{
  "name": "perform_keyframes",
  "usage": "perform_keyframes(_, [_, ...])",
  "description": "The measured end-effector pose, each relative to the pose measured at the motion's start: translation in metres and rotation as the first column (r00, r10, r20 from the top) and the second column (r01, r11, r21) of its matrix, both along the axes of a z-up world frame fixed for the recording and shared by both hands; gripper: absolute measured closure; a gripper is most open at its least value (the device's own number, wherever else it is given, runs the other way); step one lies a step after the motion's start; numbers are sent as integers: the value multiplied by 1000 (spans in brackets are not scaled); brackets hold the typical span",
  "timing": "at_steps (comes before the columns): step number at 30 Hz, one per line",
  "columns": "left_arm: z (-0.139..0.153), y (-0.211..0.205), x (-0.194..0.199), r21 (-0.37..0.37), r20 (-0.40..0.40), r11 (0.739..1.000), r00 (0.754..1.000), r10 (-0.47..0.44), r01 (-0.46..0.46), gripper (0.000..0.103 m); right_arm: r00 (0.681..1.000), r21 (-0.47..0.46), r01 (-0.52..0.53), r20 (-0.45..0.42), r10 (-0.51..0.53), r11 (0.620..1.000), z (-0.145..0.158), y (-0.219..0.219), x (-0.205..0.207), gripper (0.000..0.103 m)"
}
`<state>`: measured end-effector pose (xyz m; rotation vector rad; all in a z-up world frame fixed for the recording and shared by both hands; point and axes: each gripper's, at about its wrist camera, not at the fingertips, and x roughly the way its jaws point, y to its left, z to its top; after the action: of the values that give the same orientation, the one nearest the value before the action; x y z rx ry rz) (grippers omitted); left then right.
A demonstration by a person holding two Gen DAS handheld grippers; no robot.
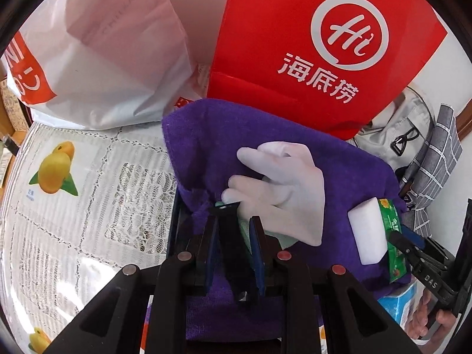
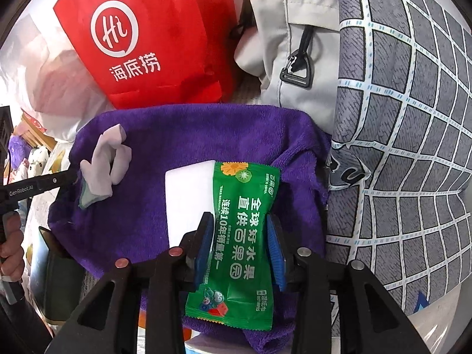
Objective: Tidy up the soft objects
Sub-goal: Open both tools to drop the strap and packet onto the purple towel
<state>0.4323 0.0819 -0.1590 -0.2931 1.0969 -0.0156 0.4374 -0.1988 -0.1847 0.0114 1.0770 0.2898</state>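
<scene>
A purple towel (image 1: 221,135) (image 2: 206,129) lies spread over a dark box. A white rubber glove (image 1: 283,188) (image 2: 106,159) with a pale green cuff rests on the towel's left part. My left gripper (image 1: 233,221) (image 2: 69,177) is shut on that cuff. To the right lies a white sponge block (image 1: 368,230) (image 2: 188,203). A green wet-wipes packet (image 2: 239,236) (image 1: 392,236) leans on its right side. My right gripper (image 2: 240,224) (image 1: 413,243) holds the packet, a blue pad against each long edge.
A red paper bag (image 1: 309,44) (image 2: 147,44) stands just behind the towel, with a white plastic bag (image 1: 103,59) to its left. A grey backpack (image 2: 295,44) and a grey checked cloth (image 2: 398,147) crowd the right. A lace tablecloth (image 1: 88,191) covers the left.
</scene>
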Motion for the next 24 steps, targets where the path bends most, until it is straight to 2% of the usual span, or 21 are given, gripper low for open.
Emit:
perform_keyframes(1, [0,0,0,4,0,1000,1000,-2,2,82,1000,4,-3,3,3,1000,1,-1,-1,56])
perform_keyframes(7, [3,0,0,2,-10,1000,1000,-2,2,82,999,9,-9,39,8,1000,14,-4,-7,48])
perform_keyframes(15, [25,-4,-12,16,19,1000,1000,-10,10,79,989,19,-22,145,20,1000,42,2,-27,48])
perform_keyframes(18, [35,-10,-24,29,45,1000,999,-12,11,69,983,35,-38,183,31,999,55,7,-42,48])
perform_keyframes(24, [41,-24,-60,34,41,998,998,-46,45,67,988,74,-59,146,48,995,64,6,-85,48])
